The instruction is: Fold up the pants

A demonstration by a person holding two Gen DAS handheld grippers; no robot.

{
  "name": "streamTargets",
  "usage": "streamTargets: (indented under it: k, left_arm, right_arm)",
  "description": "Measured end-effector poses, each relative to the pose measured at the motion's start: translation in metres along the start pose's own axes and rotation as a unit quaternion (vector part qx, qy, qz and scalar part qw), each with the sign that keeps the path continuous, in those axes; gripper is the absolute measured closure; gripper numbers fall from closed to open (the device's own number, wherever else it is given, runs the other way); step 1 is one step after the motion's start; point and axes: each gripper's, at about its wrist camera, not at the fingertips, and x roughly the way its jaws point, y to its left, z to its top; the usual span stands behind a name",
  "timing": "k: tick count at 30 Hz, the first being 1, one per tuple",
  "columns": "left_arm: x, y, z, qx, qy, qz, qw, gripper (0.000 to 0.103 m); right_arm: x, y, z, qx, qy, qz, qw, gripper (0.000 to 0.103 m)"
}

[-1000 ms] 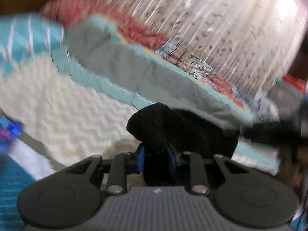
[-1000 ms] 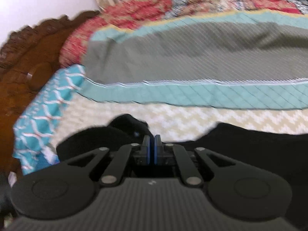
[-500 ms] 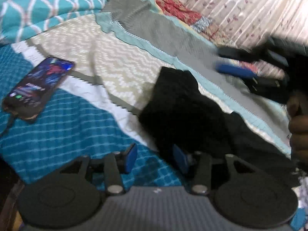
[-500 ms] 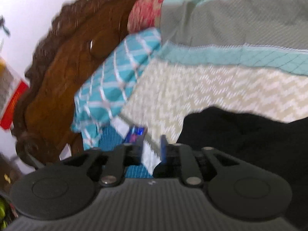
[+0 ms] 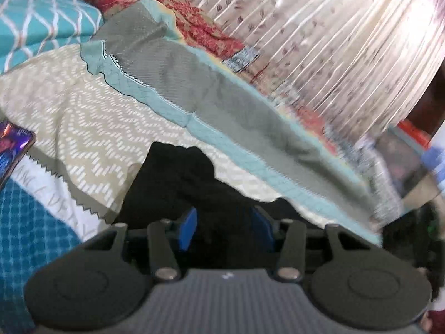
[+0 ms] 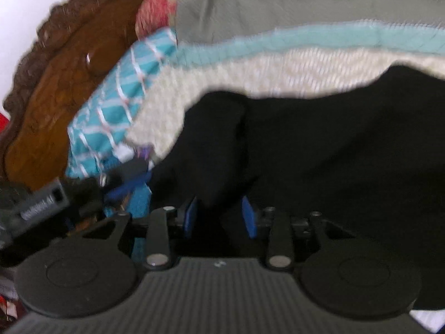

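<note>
The black pants (image 5: 178,183) lie bunched on the bed (image 5: 69,117), long axis running rightward. Left gripper (image 5: 222,228) and right gripper (image 6: 219,217) both straddle cloth, fingers released; jaws have just been opening

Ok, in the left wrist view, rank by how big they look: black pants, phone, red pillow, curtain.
1. curtain
2. black pants, though nearness to the camera inflates them
3. red pillow
4. phone, cut off by the frame edge
</note>
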Motion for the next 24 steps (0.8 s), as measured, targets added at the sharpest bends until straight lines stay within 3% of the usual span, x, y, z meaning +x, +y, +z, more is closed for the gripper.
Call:
streamTargets:
  k: [3,4,6,8,11,13,15,17,20,24]
  left_arm:
    - [0.040,0.010,-0.003,0.012,0.037,0.061,0.9974,0.066]
    - [0.053,0.018,-0.004,0.011,0.053,0.080,0.9953,0.077]
    - [0.062,0.028,-0.003,0.025,0.049,0.096,0.9938,0.084]
    - [0.066,0.029,0.001,0.032,0.053,0.102,0.9929,0.084]
    - [0.062,0.023,0.006,0.033,0.061,0.109,0.9916,0.084]
    - [0.048,0.022,0.011,0.005,0.060,0.095,0.9937,0.081]
    - [0.027,0.021,0.015,-0.023,0.035,0.085,0.9955,0.069]
    - [0.008,0.018,0.016,-0.033,0.007,0.081,0.9961,0.067]
    - [-0.002,0.008,0.018,-0.030,0.000,0.077,0.9966,0.067]
    - [0.018,-0.018,0.020,0.016,0.019,0.071,0.9972,0.069]
  right_arm:
    - [0.041,0.013,0.003,-0.055,0.035,-0.051,0.997,0.066]
    - [0.054,0.013,0.004,-0.063,0.047,-0.067,0.995,0.067]
    - [0.057,0.008,0.010,-0.050,0.044,-0.064,0.996,0.068]
    - [0.045,0.003,0.013,-0.026,0.035,-0.049,0.998,0.069]
    - [0.011,-0.005,0.005,-0.023,0.011,-0.050,0.998,0.066]
    - [-0.021,-0.019,-0.004,-0.007,-0.008,-0.048,0.999,0.066]
    - [-0.057,-0.036,-0.015,0.015,-0.035,-0.055,0.998,0.066]
    - [-0.095,-0.059,-0.029,0.043,-0.072,-0.075,0.994,0.066]
    - [-0.151,-0.100,-0.058,0.100,-0.130,-0.119,0.979,0.064]
    - [-0.215,-0.151,-0.102,0.186,-0.197,-0.169,0.947,0.064]
